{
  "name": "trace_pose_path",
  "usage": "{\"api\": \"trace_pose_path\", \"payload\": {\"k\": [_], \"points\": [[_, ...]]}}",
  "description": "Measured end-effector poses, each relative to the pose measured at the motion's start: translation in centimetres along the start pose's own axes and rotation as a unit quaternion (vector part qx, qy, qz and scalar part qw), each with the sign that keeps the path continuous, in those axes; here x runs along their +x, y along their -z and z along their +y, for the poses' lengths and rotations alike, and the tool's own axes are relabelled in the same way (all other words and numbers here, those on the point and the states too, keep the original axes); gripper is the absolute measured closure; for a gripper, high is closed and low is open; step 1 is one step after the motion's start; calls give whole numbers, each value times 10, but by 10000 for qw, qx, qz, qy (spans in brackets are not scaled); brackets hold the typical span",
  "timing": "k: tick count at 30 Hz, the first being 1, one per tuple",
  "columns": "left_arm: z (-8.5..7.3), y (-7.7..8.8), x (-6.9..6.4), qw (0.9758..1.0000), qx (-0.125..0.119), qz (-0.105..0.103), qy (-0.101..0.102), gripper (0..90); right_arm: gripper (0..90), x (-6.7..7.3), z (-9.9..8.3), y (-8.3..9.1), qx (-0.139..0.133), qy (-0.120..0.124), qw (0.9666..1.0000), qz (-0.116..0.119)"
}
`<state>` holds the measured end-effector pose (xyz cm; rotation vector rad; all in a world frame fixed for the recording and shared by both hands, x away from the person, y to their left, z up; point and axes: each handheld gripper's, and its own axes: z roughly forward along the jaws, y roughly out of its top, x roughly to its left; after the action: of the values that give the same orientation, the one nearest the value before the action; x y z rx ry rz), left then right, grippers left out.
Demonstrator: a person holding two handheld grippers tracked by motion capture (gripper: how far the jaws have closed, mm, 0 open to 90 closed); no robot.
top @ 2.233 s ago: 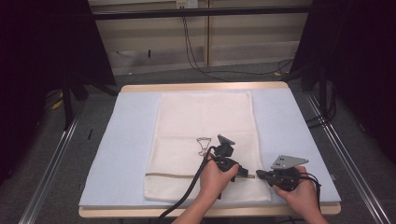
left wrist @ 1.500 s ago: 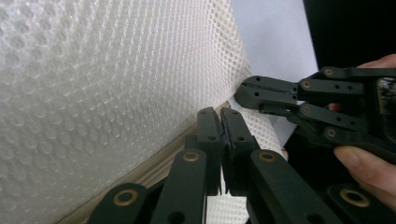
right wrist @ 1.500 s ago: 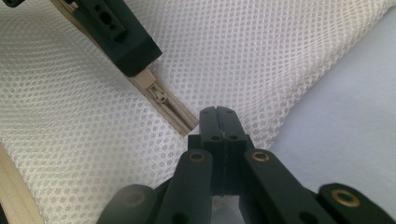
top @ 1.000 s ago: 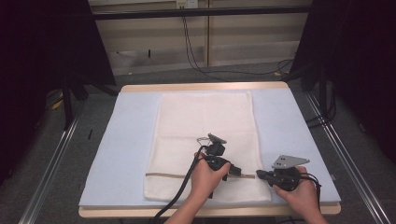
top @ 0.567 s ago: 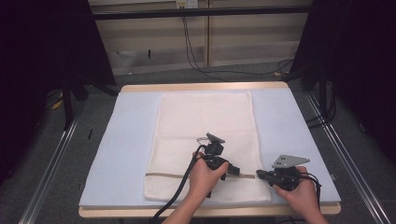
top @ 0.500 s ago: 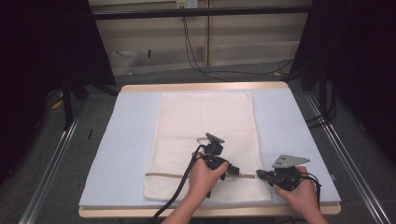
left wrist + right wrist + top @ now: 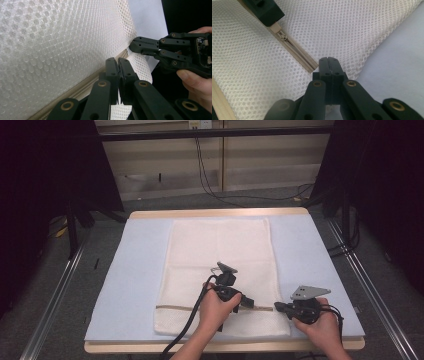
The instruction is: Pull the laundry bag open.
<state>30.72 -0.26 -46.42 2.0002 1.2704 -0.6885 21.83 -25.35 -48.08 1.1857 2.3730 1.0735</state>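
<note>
Your left gripper (image 7: 248, 303) slid back toward you along the zipper (image 7: 294, 51) — its jaws clamped at the pull — while your right gripper (image 7: 278, 307) pinned the mesh bag (image 7: 220, 255) edge on the table (image 7: 125, 270), so the zip was likely travelling.

Both tongs crowd the near right corner of the mesh bag (image 7: 220, 255), left tongs (image 7: 248, 302) and right tongs (image 7: 278, 307) close together along the zipper (image 7: 295, 51). The far and left stretches of the desk (image 7: 140, 270) lie flat and open. Beyond the desk, cables (image 7: 210, 175) probably hang clear.
</note>
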Motion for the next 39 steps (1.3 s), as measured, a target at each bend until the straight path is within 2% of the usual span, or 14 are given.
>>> {"api": "trace_pose_path", "payload": {"k": [2,4,5,7,10,11,12,17,18,32,39], "points": [[0,2,0,10000,-46,59,22,876,900,0,0,0,6,14,10000,-9],[0,4,1,10000,-21,-64,61,876,900,0,0,0,7,-3,10000,1],[-1,5,1,10000,-66,18,66,876,900,-1,0,0,-3,9,10000,2],[-1,7,3,10000,-23,-71,61,876,900,-1,0,0,-8,2,10000,4],[-1,7,3,9999,-37,-74,64,876,900,-1,0,0,-10,-4,10000,-2],[-1,8,3,10000,29,-21,63,876,900,0,0,0,-8,-2,10000,0],[-1,7,3,9999,-31,-93,69,876,900,0,0,0,-11,2,10000,-3],[-1,8,4,10000,-9,-15,20,876,900,0,0,0,-14,-2,10000,0],[-2,8,3,10000,-55,5,71,876,900,0,0,0,-4,-3,10000,-2],[-4,15,8,9999,-34,-87,80,876,900,0,0,0,-23,5,10000,7],[-6,22,11,9999,-92,57,59,876,900,0,-1,0,-28,5,10000,11]]}}
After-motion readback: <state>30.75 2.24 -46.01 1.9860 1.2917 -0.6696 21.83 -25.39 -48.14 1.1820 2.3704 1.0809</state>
